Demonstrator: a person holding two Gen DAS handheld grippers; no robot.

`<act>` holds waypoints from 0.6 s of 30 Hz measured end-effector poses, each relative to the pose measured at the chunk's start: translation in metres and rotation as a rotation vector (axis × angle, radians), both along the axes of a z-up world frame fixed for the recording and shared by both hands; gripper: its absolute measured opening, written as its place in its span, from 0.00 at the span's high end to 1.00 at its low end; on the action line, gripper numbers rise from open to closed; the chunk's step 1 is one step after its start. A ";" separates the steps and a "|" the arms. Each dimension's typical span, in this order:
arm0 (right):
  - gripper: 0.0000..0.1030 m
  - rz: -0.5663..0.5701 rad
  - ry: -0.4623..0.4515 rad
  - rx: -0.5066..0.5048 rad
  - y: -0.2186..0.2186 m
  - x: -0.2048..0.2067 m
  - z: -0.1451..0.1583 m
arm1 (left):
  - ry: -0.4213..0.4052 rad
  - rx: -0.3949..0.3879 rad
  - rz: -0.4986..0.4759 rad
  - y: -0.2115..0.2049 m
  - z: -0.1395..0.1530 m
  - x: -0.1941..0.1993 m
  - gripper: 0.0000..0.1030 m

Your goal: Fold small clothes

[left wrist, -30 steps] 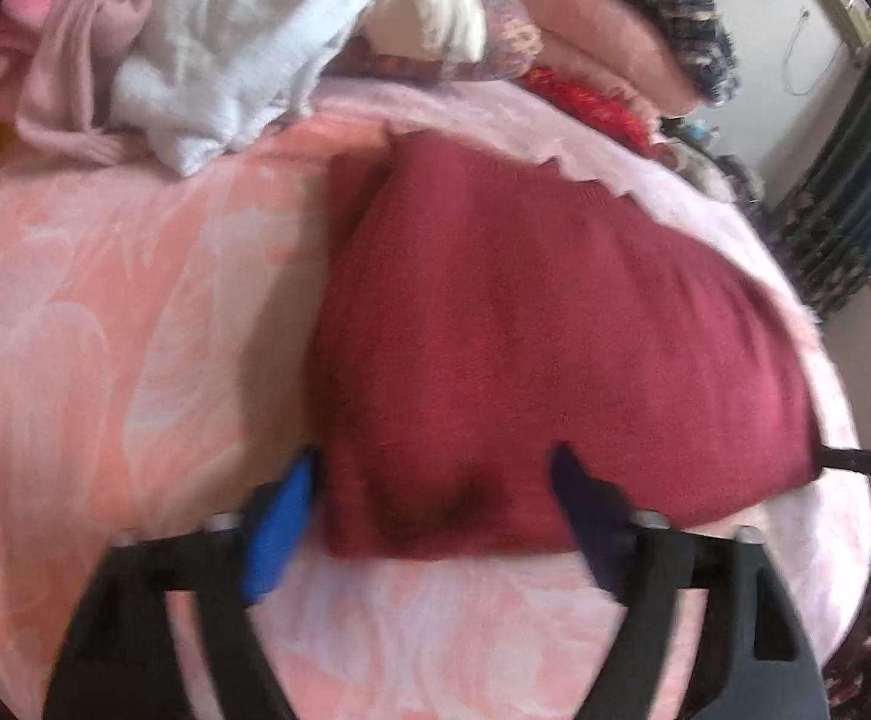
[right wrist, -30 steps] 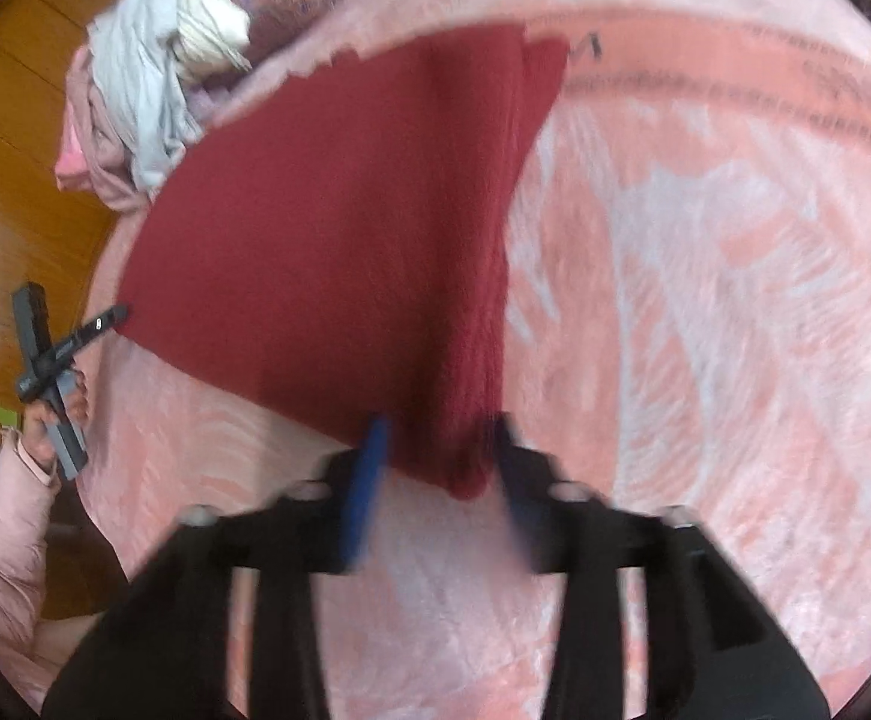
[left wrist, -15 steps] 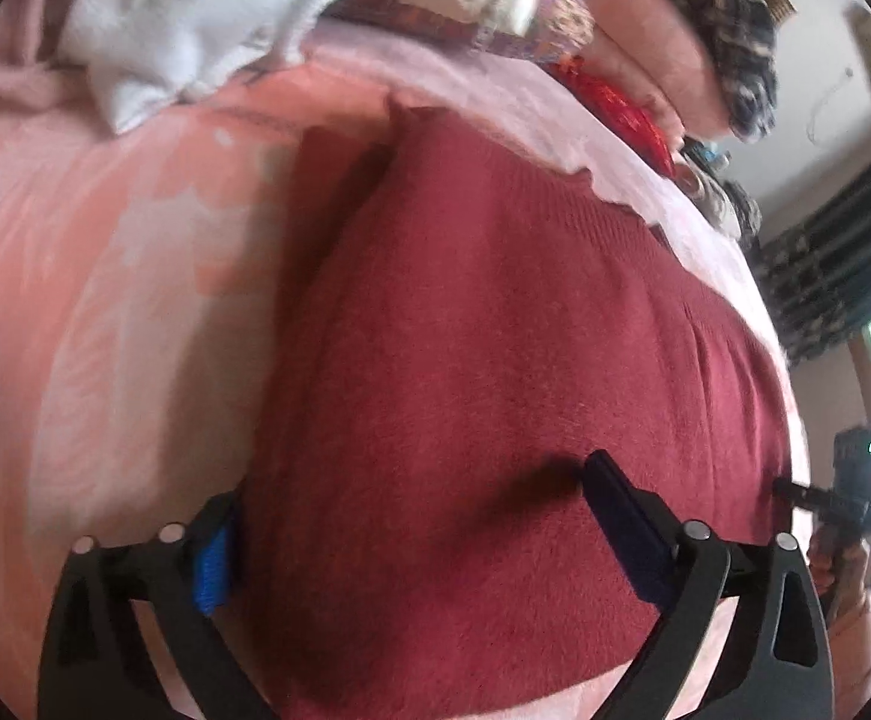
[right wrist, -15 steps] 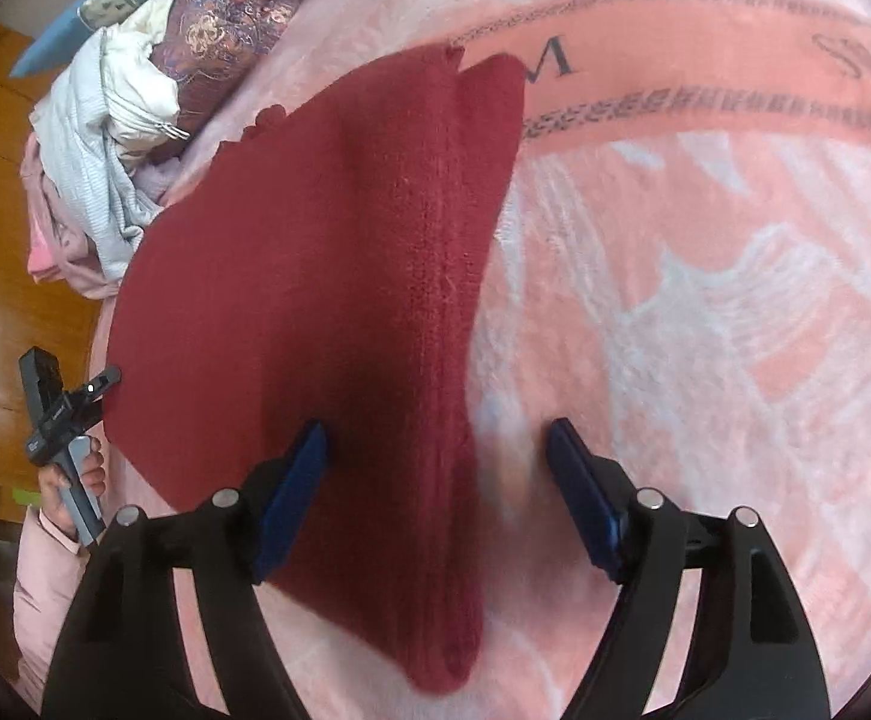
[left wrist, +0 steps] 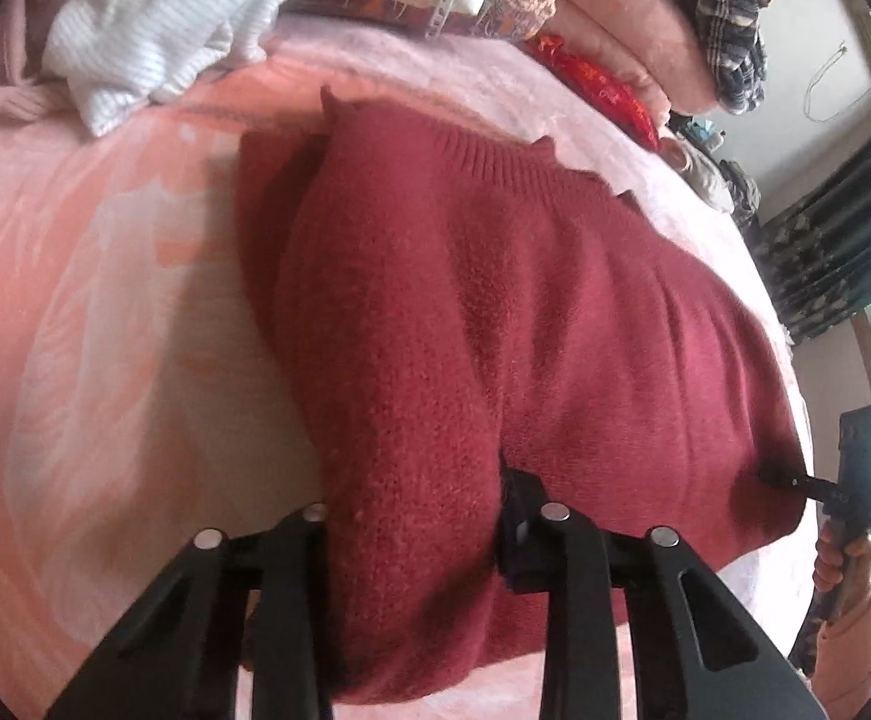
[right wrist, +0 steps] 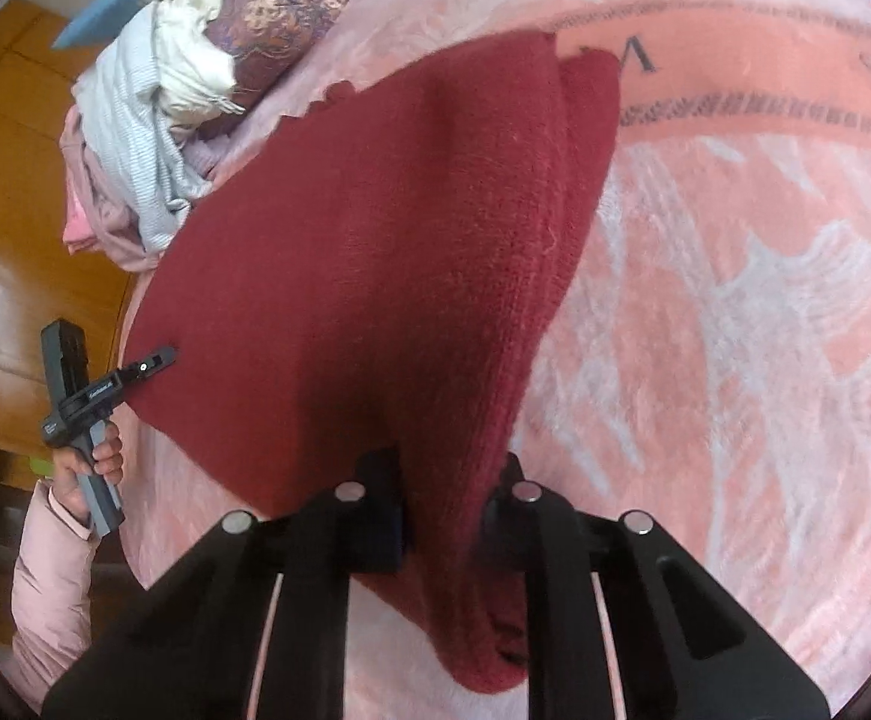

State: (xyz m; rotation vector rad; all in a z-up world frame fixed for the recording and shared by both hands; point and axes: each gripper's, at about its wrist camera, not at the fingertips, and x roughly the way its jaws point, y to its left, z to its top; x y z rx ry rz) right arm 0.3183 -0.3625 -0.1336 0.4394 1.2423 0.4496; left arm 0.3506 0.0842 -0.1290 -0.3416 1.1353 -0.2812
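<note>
We note that both grippers, spread wide half a second earlier, are now closing on the dark red knitted sweater [left wrist: 495,312], which lies flat on the pink patterned blanket [left wrist: 105,330]. The left gripper [left wrist: 414,516] pinches its near left corner; the right gripper [right wrist: 453,480] clamps the folded near right edge. We judge both corners secured for the next fold.
</note>
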 end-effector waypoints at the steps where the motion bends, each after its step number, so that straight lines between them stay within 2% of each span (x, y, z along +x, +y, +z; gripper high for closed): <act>1: 0.88 0.004 0.002 0.009 -0.003 -0.005 0.007 | -0.007 -0.010 0.001 0.000 0.005 -0.001 0.73; 3: 0.89 0.028 -0.004 -0.011 -0.004 -0.015 0.020 | -0.015 -0.039 -0.017 -0.002 0.018 -0.011 0.74; 7: 0.89 0.065 0.015 -0.063 -0.015 -0.052 0.043 | -0.002 -0.038 -0.110 -0.018 0.038 -0.043 0.74; 12: 0.89 0.075 0.038 -0.055 -0.042 -0.117 0.060 | 0.056 -0.063 -0.183 -0.031 0.041 -0.101 0.74; 15: 0.89 0.080 0.062 -0.058 -0.051 -0.152 0.054 | 0.083 -0.074 -0.222 -0.037 0.037 -0.140 0.73; 18: 0.88 0.060 0.090 -0.060 -0.056 -0.167 0.030 | 0.092 -0.033 -0.255 -0.045 0.025 -0.164 0.72</act>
